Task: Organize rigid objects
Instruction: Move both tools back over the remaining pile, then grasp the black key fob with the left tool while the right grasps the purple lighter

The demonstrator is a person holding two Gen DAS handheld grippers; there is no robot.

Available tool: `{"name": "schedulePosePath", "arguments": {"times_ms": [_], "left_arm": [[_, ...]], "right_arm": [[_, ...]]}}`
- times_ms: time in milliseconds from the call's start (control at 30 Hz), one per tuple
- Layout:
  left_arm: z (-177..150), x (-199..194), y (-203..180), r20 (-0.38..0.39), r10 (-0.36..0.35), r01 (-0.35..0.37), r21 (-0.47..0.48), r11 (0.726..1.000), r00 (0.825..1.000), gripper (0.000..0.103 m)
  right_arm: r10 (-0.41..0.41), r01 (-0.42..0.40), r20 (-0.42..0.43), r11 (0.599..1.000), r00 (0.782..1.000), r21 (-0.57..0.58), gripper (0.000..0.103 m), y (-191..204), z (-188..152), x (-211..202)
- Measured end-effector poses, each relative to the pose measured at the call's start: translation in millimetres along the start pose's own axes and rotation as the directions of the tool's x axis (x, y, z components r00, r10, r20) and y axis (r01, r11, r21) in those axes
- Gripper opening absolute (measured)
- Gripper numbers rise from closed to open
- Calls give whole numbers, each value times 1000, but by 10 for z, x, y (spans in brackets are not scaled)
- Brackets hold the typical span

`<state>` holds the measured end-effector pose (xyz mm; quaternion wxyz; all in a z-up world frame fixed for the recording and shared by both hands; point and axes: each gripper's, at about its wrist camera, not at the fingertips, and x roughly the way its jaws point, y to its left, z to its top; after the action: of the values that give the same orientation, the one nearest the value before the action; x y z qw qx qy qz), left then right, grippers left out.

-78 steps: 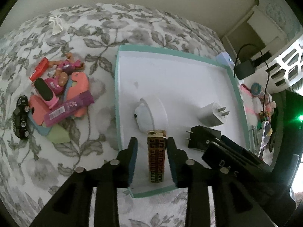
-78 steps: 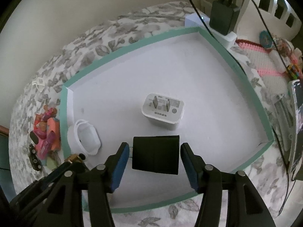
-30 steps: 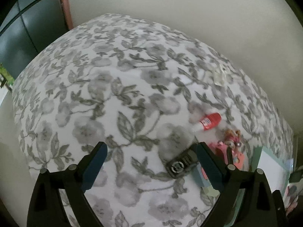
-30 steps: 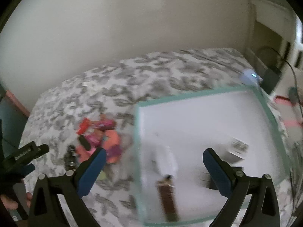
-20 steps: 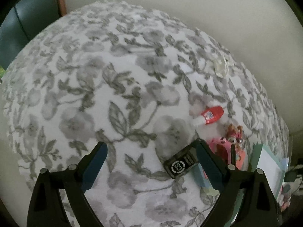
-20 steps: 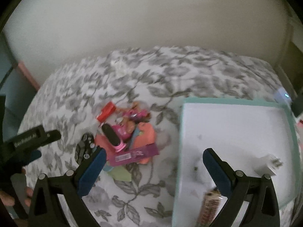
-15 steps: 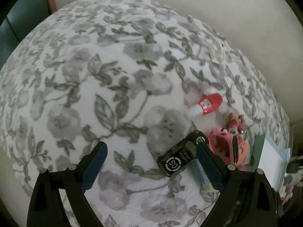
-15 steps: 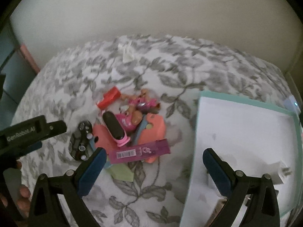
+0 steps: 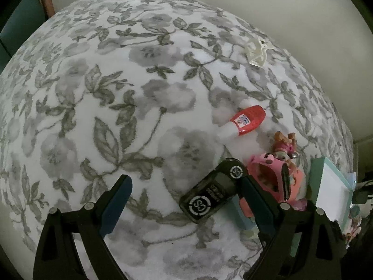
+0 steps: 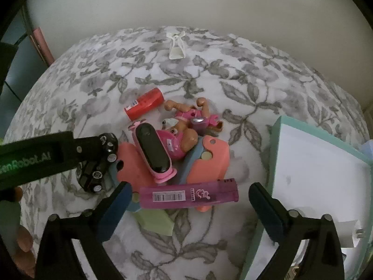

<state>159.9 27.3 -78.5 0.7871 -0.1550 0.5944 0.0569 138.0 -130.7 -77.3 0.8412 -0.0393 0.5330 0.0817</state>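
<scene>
A pile of small things lies on the flowered bedspread (image 9: 116,93). A black toy car (image 9: 212,193) sits between the fingers of my open left gripper (image 9: 185,198), close to the right finger, untouched. A purple stick with a barcode (image 10: 188,194) lies crosswise between the fingers of my right gripper (image 10: 190,207), whose jaws are closing but stand clear of its ends. Beyond it are a pink case with a black oval (image 10: 153,154), a toy dog figure (image 10: 186,126), a red tube (image 10: 144,103) and salmon pieces (image 10: 209,161).
The white tray with a teal rim (image 10: 275,163) stands right of the pile, with a white charger (image 10: 349,233) inside. A pale clip (image 10: 176,44) lies far back near the wall. A hand (image 10: 21,233) shows at lower left, with one left-gripper finger (image 10: 70,154) over the car (image 10: 93,177).
Both grippers left the tray, where a gold-black bar and a black plug stayed. The left sank toward the black car. The right swung left over the pile and now straddles the purple stick.
</scene>
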Motion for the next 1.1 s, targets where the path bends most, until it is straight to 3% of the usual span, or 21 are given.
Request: {"name": "schedulePosePath", "arguments": {"times_ms": [167, 367, 600, 667, 800, 1100], "left_arm": [[-38, 29, -64, -9, 1, -1, 31, 1000, 1000, 95], [-51, 73, -28, -21, -13, 14, 22, 1000, 1000, 93], [-87, 63, -75, -28, -102, 103, 38, 994, 994, 65], [-110, 103, -133, -45, -99, 102, 55, 993, 994, 47], [-106, 105, -173, -35, -92, 94, 67, 993, 995, 41], [-54, 1, -125, -4, -81, 81, 62, 995, 997, 38]], "right_arm": [[11, -11, 0, 1000, 1000, 8, 84, -9, -7, 10], [24, -24, -3, 1000, 1000, 10, 84, -20, -15, 5], [35, -35, -7, 999, 999, 27, 84, -35, -18, 2], [38, -38, -7, 999, 999, 35, 84, -42, -19, 0], [40, -39, -8, 998, 999, 46, 84, -61, -22, -4], [46, -45, -11, 997, 999, 63, 84, -83, -26, -11]]}}
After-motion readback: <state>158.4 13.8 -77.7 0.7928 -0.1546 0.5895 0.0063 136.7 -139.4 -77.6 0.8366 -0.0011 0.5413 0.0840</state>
